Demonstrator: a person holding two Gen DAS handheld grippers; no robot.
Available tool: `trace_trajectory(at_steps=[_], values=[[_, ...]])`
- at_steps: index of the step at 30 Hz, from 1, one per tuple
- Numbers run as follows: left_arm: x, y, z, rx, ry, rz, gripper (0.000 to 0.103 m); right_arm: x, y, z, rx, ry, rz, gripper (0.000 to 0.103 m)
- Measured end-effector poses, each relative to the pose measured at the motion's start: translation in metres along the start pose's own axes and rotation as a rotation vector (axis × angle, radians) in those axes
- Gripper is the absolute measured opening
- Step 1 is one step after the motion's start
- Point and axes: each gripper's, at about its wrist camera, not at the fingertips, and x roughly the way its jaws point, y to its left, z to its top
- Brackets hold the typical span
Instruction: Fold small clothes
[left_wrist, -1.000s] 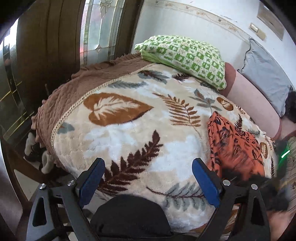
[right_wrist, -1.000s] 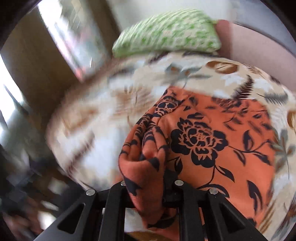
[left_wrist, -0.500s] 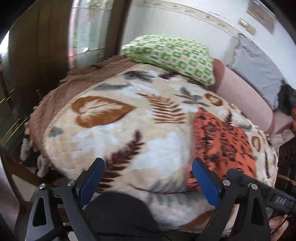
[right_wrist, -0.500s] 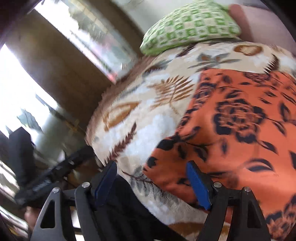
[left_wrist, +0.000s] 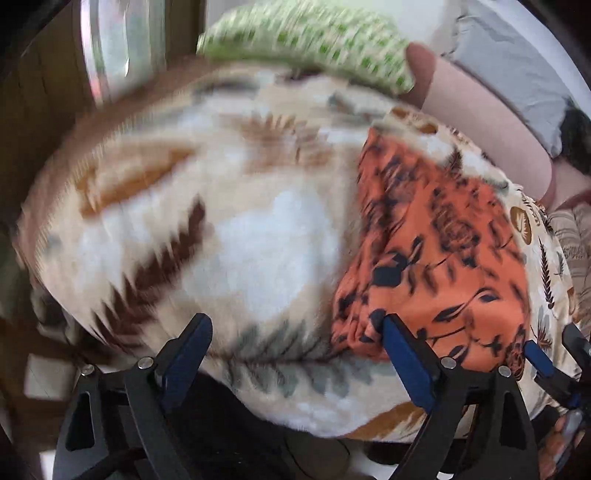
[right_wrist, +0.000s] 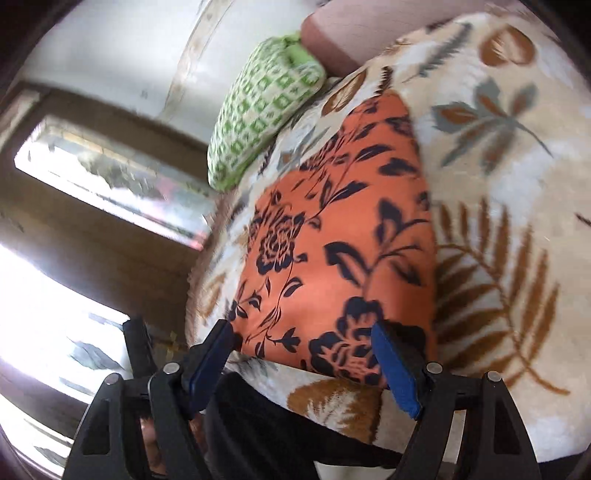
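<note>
One orange garment (left_wrist: 436, 254), one pillow (left_wrist: 310, 40)

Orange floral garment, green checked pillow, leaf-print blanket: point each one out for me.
Orange floral garment (right_wrist: 332, 236), right wrist view, on the middle of its flat top layer.
Green checked pillow (right_wrist: 258, 110), right wrist view, on the middle of its patterned face.
Leaf-print blanket (left_wrist: 251, 236), left wrist view, on a bare pale patch left of the garment.

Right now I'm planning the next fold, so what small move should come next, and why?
Probably bring the right gripper down onto the near edge of the orange floral cloth: its jaws stand open and empty just above that edge, and the cloth lies flat on the leaf-print blanket.
</note>
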Motion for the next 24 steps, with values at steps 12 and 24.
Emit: trace_trajectory(at_steps=[12,24], values=[[0.007,-0.104,0.057,0.298,-0.156,-0.051,0.093,-0.009,-0.071,0.033,0.280,0.004,0.090,0.081],[0.082,-0.070,0.036,0.173,0.035,-0.032,0.097,0.030,-0.023,0.037,0.012,0.090,-0.169,0.036]])
